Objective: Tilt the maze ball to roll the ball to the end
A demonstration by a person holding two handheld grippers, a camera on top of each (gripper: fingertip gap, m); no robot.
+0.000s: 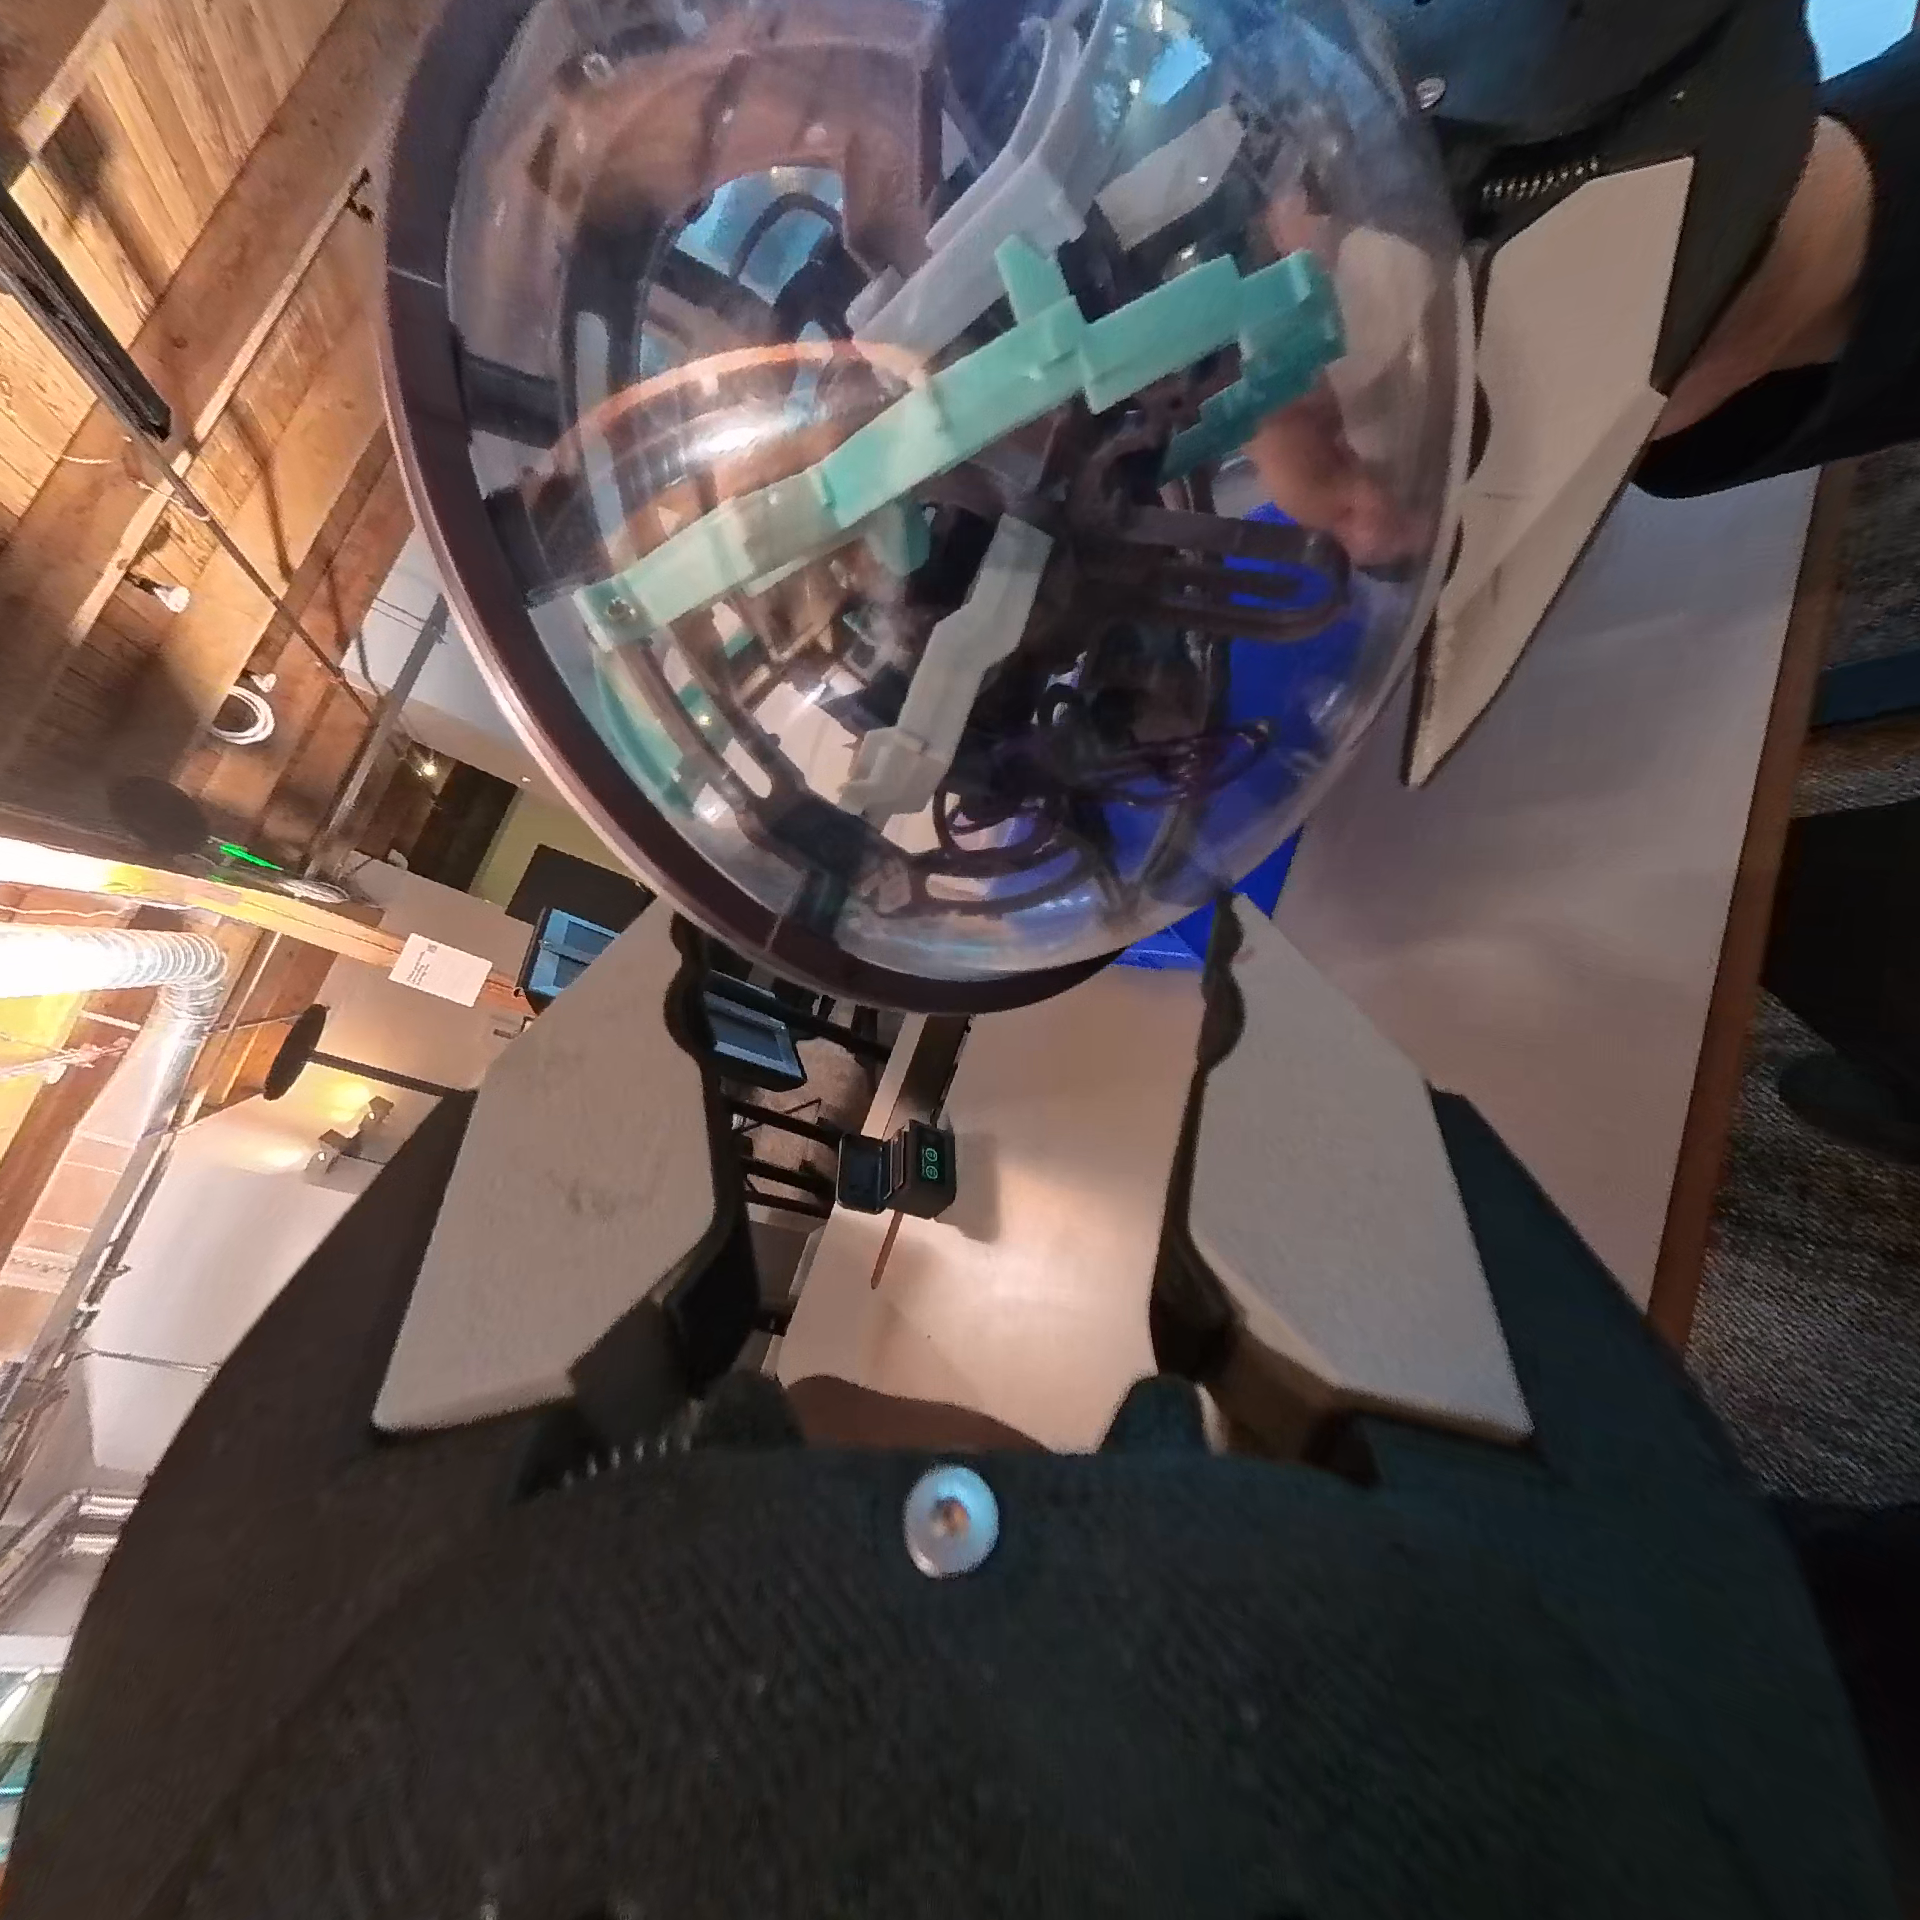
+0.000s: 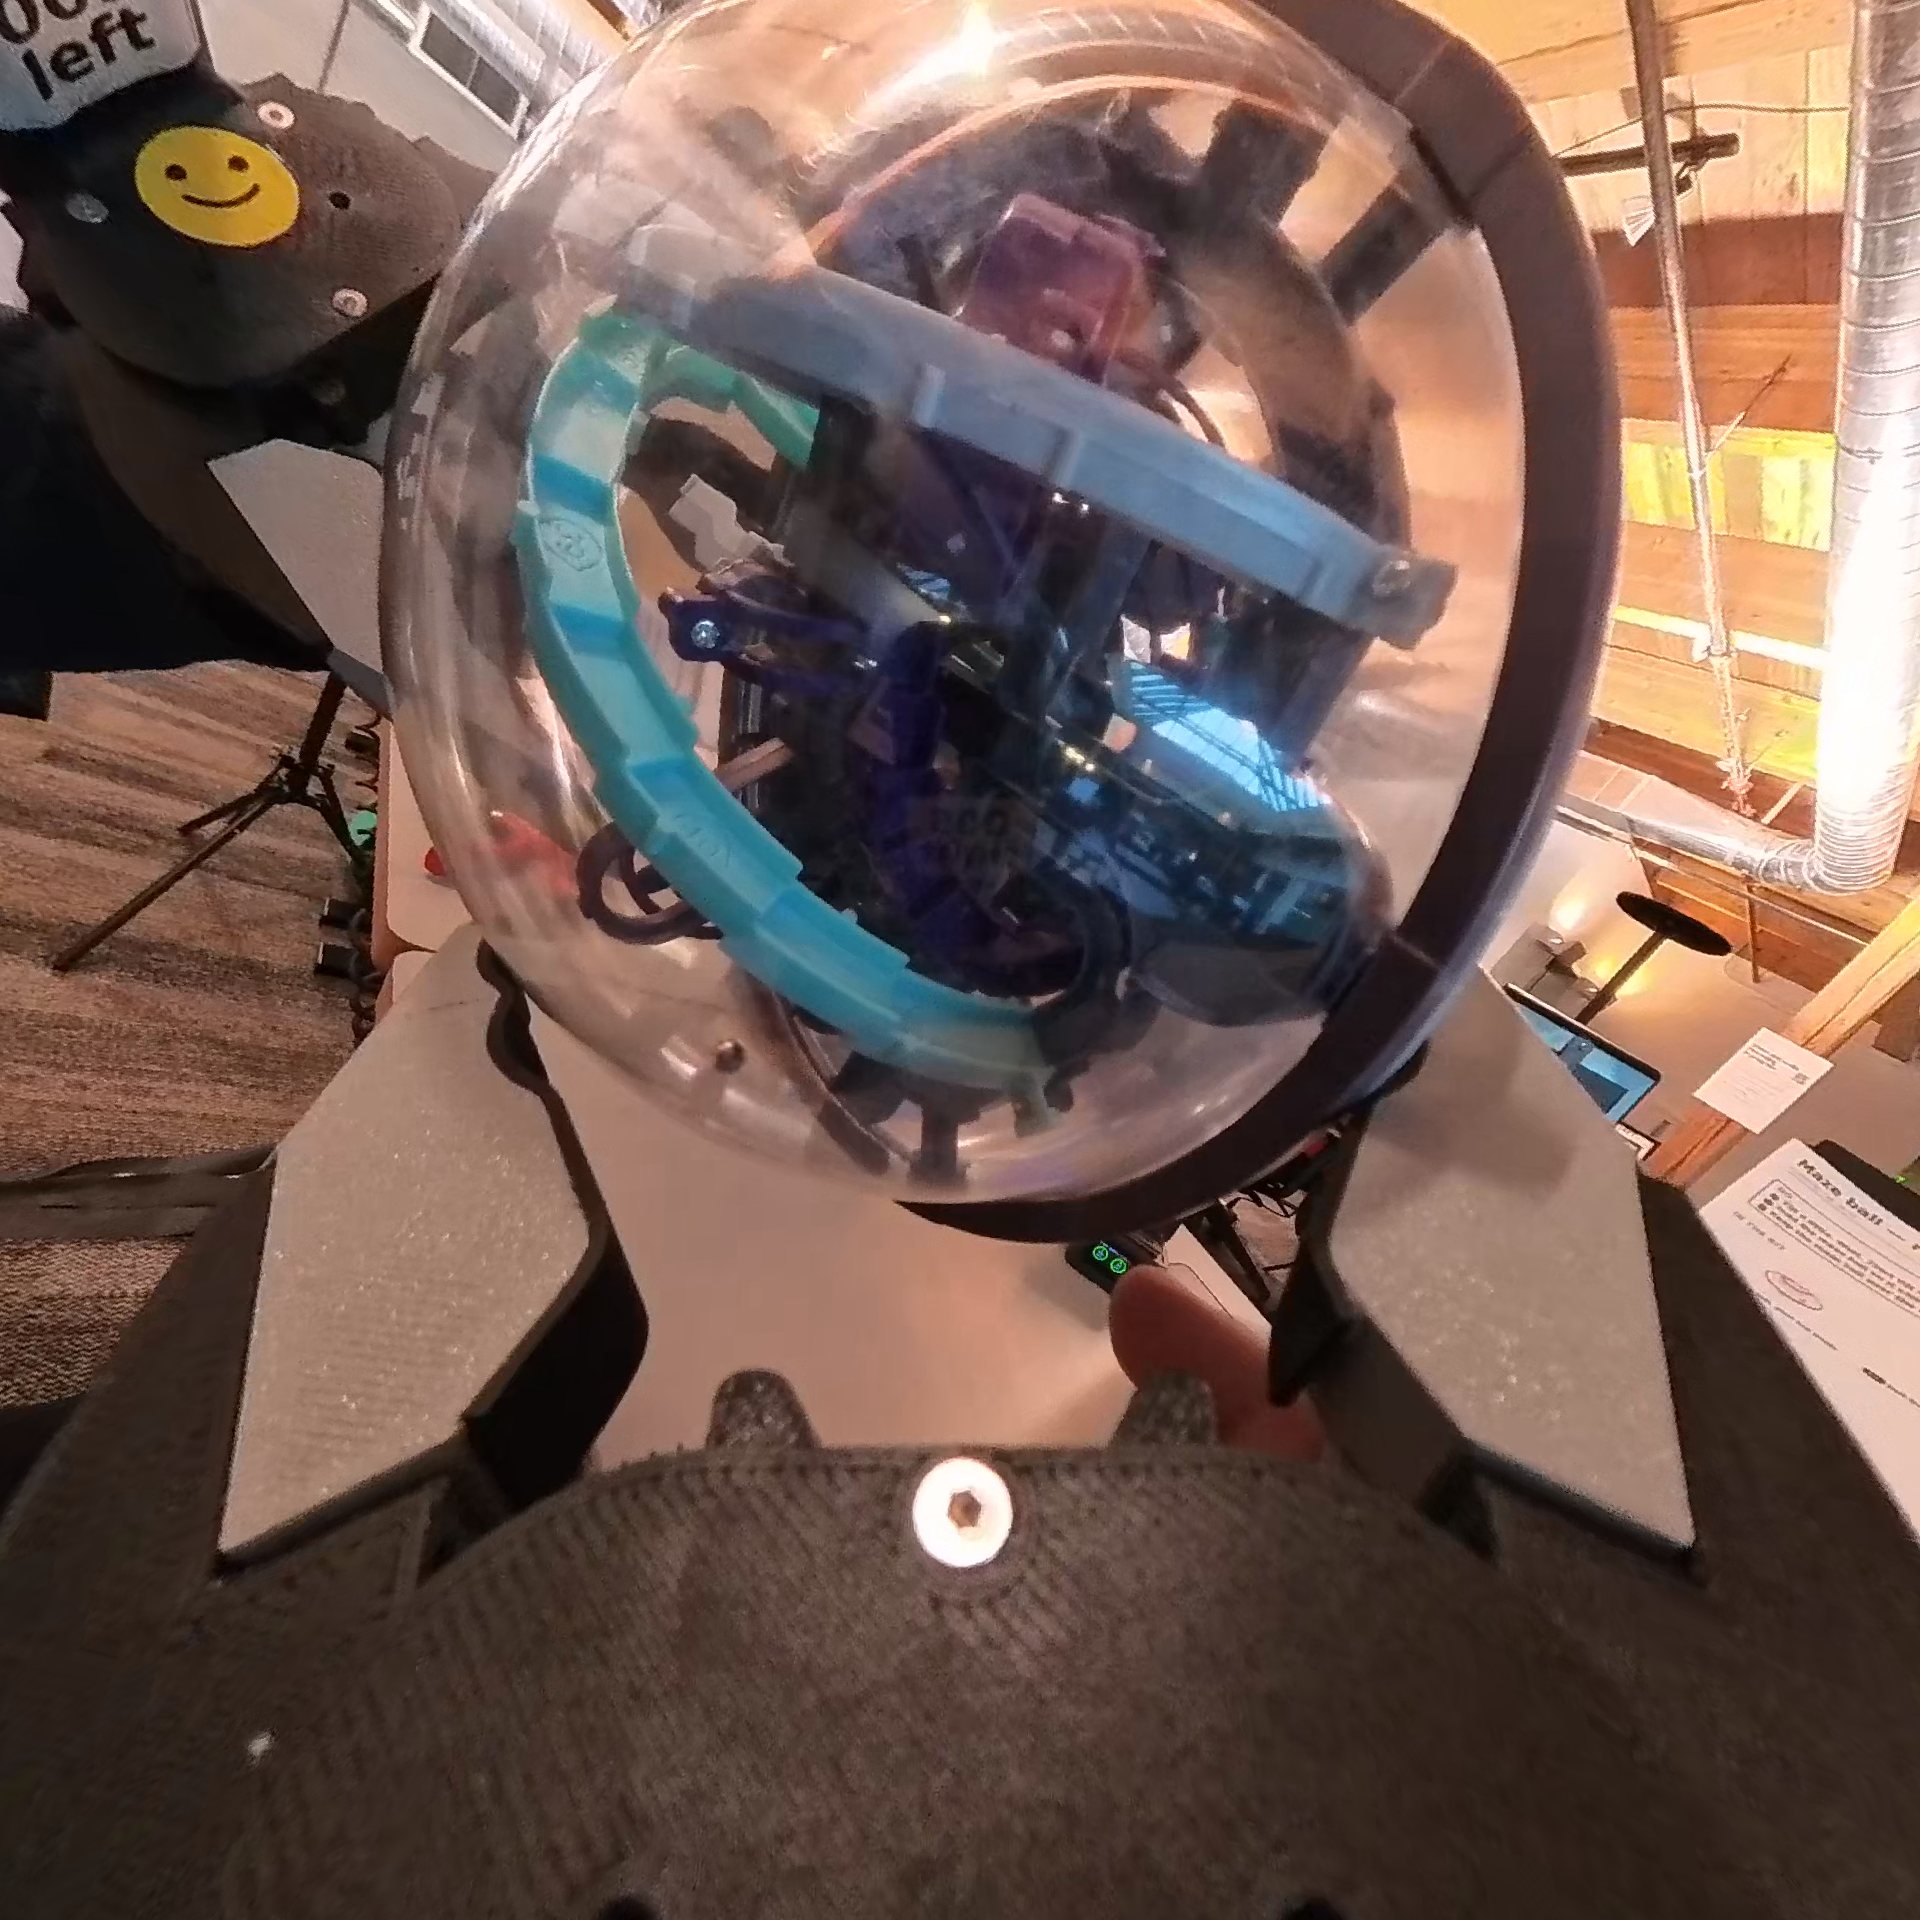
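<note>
You've got the clear plastic maze sphere (image 1: pixel 914 488) lifted off the white tabletop (image 1: pixel 1049 1226), left gripper (image 1: pixel 951 966) and right gripper (image 2: pixel 935 1049) each spread wide and pressing opposite sides, so both wrists steer the tilt.

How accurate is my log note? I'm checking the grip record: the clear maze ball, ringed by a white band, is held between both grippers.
One detail is wrong. The band round the maze ball is dark, almost black, not white, as the right wrist view shows. The rest stands: the clear ball is held between the left gripper and the right gripper.
</note>
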